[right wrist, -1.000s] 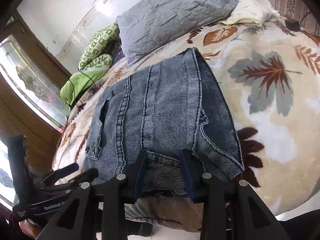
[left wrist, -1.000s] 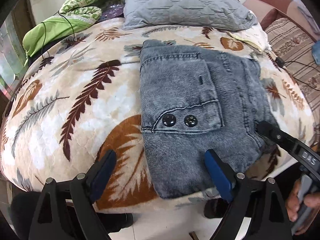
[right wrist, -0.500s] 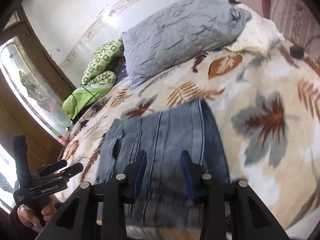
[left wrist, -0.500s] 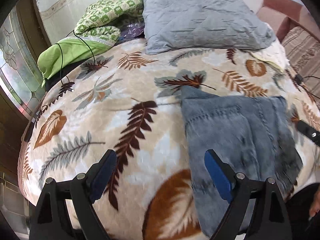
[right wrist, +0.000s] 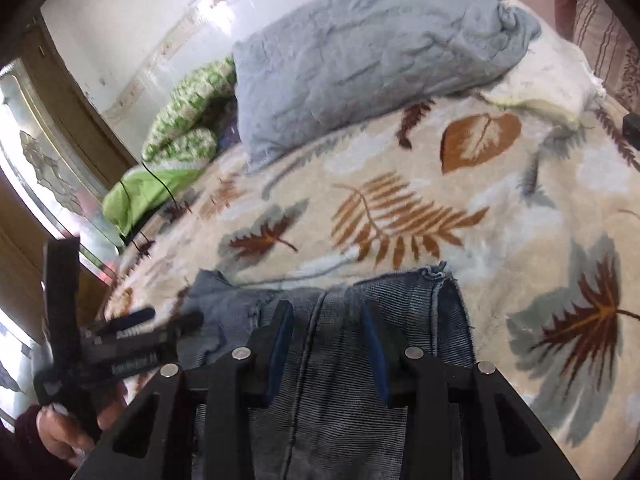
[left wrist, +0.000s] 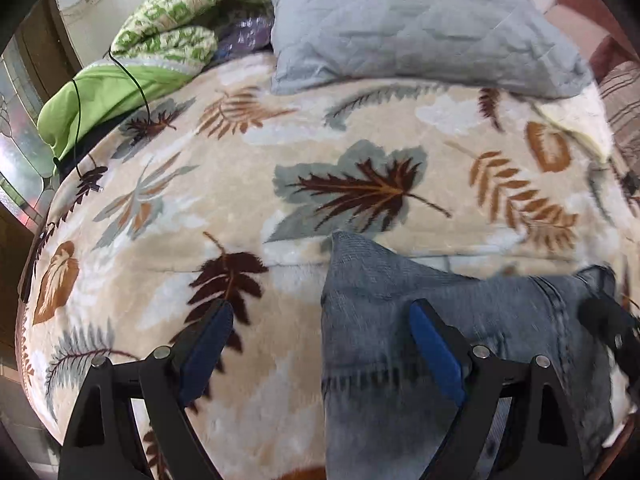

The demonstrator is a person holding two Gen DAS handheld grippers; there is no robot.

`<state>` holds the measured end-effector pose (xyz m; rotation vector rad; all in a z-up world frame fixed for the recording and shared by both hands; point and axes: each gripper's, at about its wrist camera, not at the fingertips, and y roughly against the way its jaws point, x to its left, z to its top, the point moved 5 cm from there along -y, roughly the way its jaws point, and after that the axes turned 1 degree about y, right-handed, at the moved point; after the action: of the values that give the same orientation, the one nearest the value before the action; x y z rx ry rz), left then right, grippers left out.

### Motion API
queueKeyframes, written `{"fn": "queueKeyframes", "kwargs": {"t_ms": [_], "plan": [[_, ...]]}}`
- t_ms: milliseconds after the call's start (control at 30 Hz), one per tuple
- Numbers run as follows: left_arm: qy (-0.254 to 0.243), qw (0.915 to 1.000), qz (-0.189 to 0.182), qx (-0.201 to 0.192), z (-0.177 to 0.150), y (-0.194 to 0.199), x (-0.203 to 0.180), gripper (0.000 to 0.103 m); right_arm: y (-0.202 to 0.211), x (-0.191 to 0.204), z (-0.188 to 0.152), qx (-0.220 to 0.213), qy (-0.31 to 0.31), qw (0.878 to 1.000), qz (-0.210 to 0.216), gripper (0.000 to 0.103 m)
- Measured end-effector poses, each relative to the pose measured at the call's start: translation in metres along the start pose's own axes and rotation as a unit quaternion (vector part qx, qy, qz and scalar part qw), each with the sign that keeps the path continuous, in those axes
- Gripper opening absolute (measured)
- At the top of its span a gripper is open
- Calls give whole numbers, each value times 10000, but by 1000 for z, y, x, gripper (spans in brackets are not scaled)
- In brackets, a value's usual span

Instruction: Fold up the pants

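Observation:
The folded grey-blue denim pants [left wrist: 460, 320] lie at the near edge of the leaf-patterned bed blanket [left wrist: 240, 208]. My left gripper [left wrist: 320, 344] is open and empty, its right finger over the pants' left part and its left finger over bare blanket. In the right wrist view the pants [right wrist: 344, 380] run under my right gripper [right wrist: 326, 352], whose jaws stand partly apart over the denim with cloth between the pads; I cannot tell whether they pinch it. The left gripper also shows at the left of the right wrist view [right wrist: 132, 340].
A grey quilted pillow [left wrist: 420, 28] lies at the bed's far side. A green patterned quilt [left wrist: 176, 28] and lime cloth [left wrist: 104, 100] with a black cable sit at the far left. A cream cloth [right wrist: 552, 80] lies at the far right.
Both cameras have risen and tilted toward the far side. The pants now show low in both views. The right gripper's jaw gap looks about the same.

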<state>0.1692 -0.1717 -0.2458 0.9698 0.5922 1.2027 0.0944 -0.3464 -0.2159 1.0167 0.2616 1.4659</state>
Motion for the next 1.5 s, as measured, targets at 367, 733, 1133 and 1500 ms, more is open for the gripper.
{"fn": "queueKeyframes", "kwargs": {"t_ms": [367,733,1133,1500], "plan": [[4,9997,169,147,3,-17,-1,92,-22,-17,-4,193,-289,9993,115,60],[-179,9958,249,-858,-35,81,23,91,38,14,-22,-417,369,9982,232,60],[-390,9928,138,-1122,-64,116,15,91,64,29,-71,-264,361,9983,364,60],[-489,9941,78,-961,-74,104,1,91,50,25,-81,38,299,9991,304,60]]}}
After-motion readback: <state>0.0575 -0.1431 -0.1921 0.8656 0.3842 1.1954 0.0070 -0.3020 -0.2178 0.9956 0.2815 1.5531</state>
